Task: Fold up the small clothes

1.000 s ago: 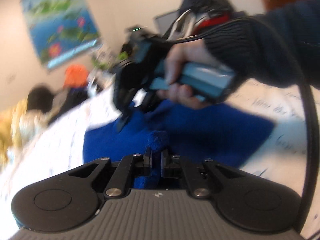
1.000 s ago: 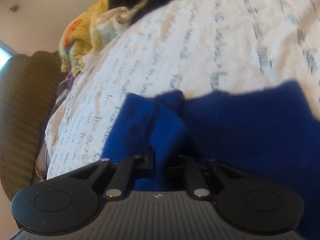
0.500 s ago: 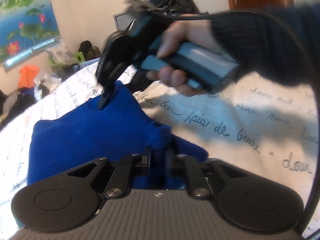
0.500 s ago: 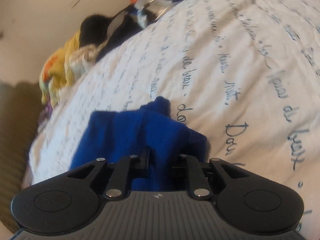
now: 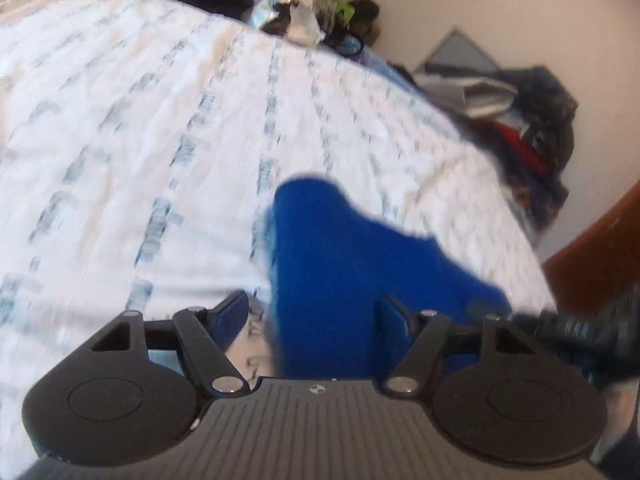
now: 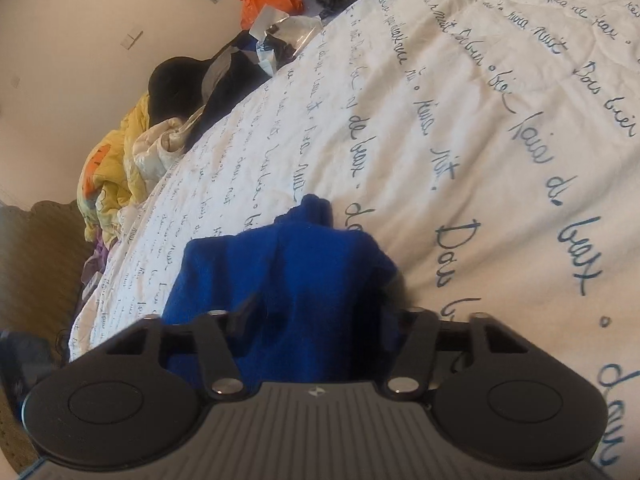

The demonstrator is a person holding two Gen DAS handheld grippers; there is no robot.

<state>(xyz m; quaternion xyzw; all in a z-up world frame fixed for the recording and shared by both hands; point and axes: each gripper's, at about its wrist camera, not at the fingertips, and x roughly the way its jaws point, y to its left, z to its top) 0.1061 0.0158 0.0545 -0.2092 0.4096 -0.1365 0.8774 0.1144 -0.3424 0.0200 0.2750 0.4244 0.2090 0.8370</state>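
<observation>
A small blue knitted garment [image 5: 340, 264] lies bunched on the white bed cover with blue handwriting [image 5: 140, 140]. My left gripper [image 5: 316, 312] is open, its fingers spread on either side of the cloth's near end. In the right wrist view the same blue garment [image 6: 296, 280] lies folded on the cover [image 6: 480, 120]. My right gripper [image 6: 320, 316] is open too, with its fingers wide apart around the cloth's near part. Neither gripper pinches the cloth. The left view is blurred.
Piles of clothes line the bed's far edge: yellow and black items [image 6: 132, 140], an orange bag [image 6: 268, 0], crumpled foil [image 6: 280, 32]. Dark and red clothes [image 5: 532, 128] lie at the right edge in the left view. A brown headboard [image 6: 36, 272] stands at the left.
Both grippers were shut on the blue garment and have opened and let it go. The left view has swung away from the right hand toward the bed.
</observation>
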